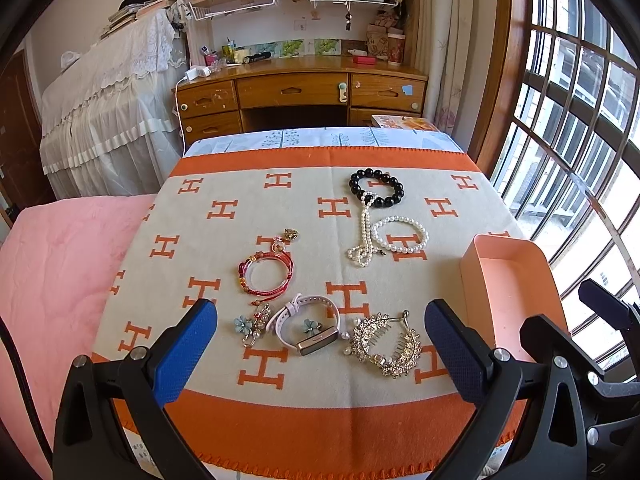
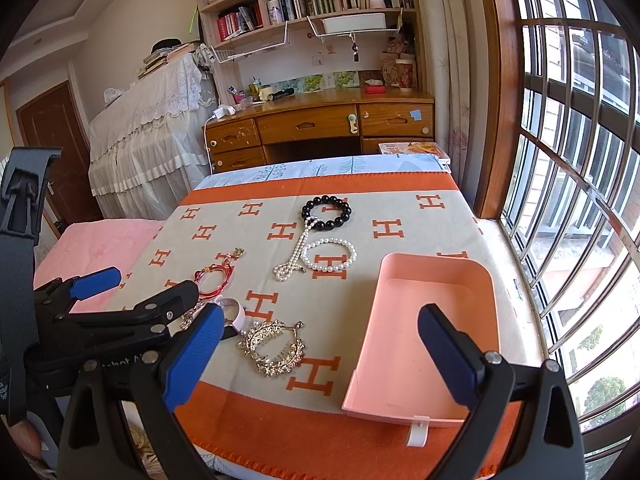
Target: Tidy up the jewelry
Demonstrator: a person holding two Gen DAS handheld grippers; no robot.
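Jewelry lies on an orange-and-cream blanket: a black bead bracelet, a pearl necklace, a pearl bracelet, a red cord bracelet, blue flower clips, a pink-strap watch and a gold rhinestone hair clip. An empty pink tray sits at the right. My left gripper is open above the watch and clip. My right gripper is open over the near edge, between the hair clip and the tray.
The table stands beside a barred window on the right. A pink bedspread lies to the left. A wooden desk with shelves stands behind. The left gripper's body shows at the left of the right wrist view.
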